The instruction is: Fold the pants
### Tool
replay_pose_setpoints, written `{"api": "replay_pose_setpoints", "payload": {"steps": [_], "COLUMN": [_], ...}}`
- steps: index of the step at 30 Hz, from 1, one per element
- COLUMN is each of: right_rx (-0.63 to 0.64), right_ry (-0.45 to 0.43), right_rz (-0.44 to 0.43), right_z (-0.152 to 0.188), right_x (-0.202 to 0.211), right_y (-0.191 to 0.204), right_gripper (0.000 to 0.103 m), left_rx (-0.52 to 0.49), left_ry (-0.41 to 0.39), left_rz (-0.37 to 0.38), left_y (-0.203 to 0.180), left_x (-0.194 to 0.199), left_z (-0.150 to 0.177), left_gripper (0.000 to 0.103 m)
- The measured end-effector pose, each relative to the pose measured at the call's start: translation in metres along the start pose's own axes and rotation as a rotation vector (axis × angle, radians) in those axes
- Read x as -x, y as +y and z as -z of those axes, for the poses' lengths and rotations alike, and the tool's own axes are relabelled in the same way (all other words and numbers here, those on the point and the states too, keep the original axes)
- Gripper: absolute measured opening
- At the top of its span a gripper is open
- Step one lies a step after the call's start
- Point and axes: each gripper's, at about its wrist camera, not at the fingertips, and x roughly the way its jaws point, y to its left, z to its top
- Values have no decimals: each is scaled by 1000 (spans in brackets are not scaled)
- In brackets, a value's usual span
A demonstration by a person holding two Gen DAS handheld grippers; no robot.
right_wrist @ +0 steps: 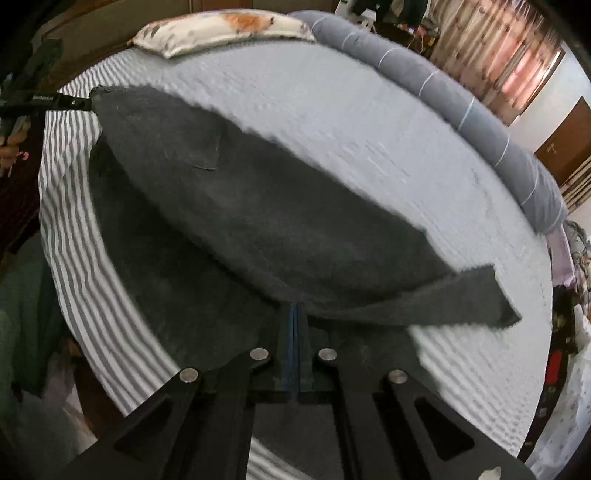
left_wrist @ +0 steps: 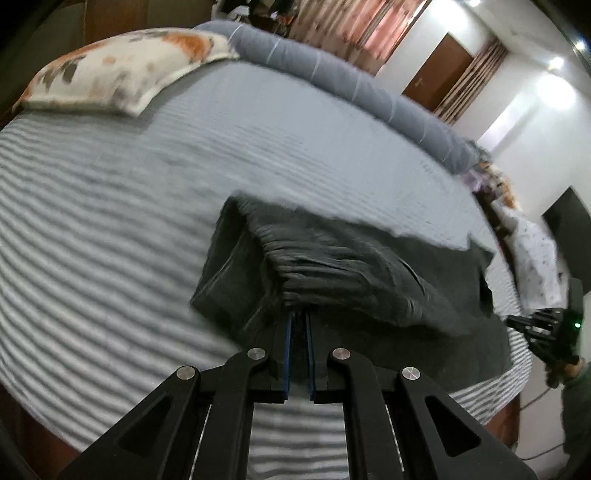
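we see dark grey fabric pants lifted over a grey-and-white striped bed sheet | our left gripper pinched closed on the gathered waistband | our right gripper clamped on the pants' edge

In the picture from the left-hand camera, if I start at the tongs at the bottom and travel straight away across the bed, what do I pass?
Left tongs, closed on cloth → dark grey pants → striped bedsheet → long grey bolster → pink patterned curtain.
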Motion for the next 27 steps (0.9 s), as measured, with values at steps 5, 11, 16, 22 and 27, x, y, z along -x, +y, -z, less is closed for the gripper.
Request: {"api": "replay_pose_setpoints", "payload": {"steps": [5, 11, 16, 22, 27], "right_rx": [-156, -555, -757, -976, -1145], "right_ry": [41, -37, -78, -124, -166], "right_rz": [-76, -313, -381, -397, -450], "right_z": [31, 53, 66, 87, 104], "right_x": [-33, -45, -55, -60, -74], "right_y": [2, -20, -35, -67, -95], "right_gripper": [0, 12, 27, 29, 29], "left_rx": [40, 148, 307, 460, 492], "left_ry": [36, -6, -56, -37, -57], "left_rz": [-15, 142, 251, 285, 273], "left_y": [18, 25, 30, 34, 31], "left_x": [-18, -8, -9, -34, -41], "left_z": [35, 56, 51, 32, 24], "left_gripper": [6, 23, 47, 52, 47]}}
